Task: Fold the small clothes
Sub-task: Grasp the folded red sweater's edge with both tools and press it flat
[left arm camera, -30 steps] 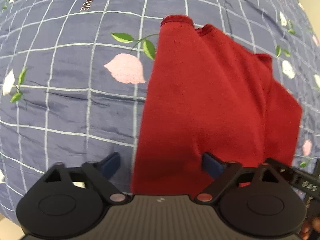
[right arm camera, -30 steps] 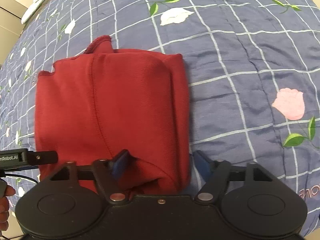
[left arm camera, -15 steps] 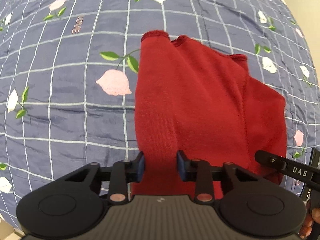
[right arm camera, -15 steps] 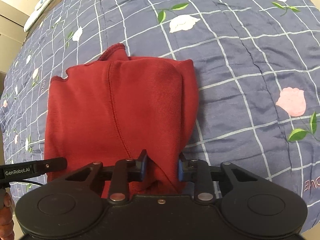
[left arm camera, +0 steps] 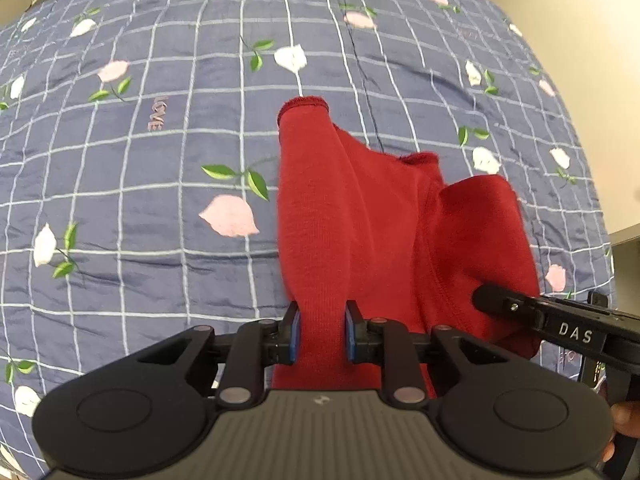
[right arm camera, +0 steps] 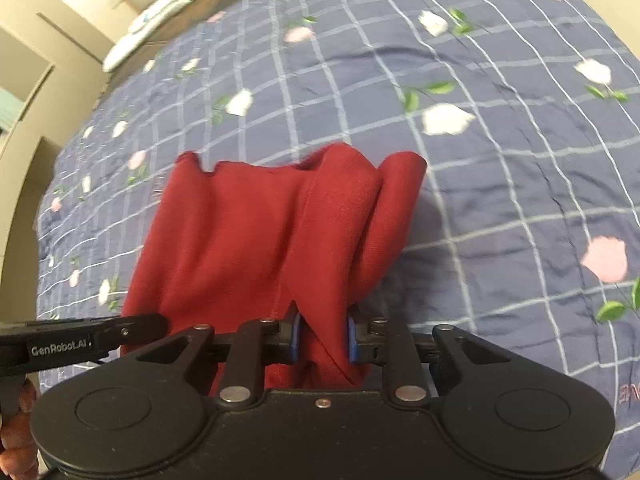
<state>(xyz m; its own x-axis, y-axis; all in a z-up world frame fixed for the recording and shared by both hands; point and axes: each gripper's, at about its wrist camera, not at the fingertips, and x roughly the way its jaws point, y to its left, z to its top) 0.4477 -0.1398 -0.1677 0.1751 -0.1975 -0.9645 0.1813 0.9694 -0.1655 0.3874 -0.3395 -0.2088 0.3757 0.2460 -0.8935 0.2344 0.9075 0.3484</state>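
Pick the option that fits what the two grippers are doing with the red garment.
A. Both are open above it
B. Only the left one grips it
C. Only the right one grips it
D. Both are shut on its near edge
D: the left gripper and the right gripper each have red garment fabric pinched between their blue pads, with the cloth rising off the bedspread.
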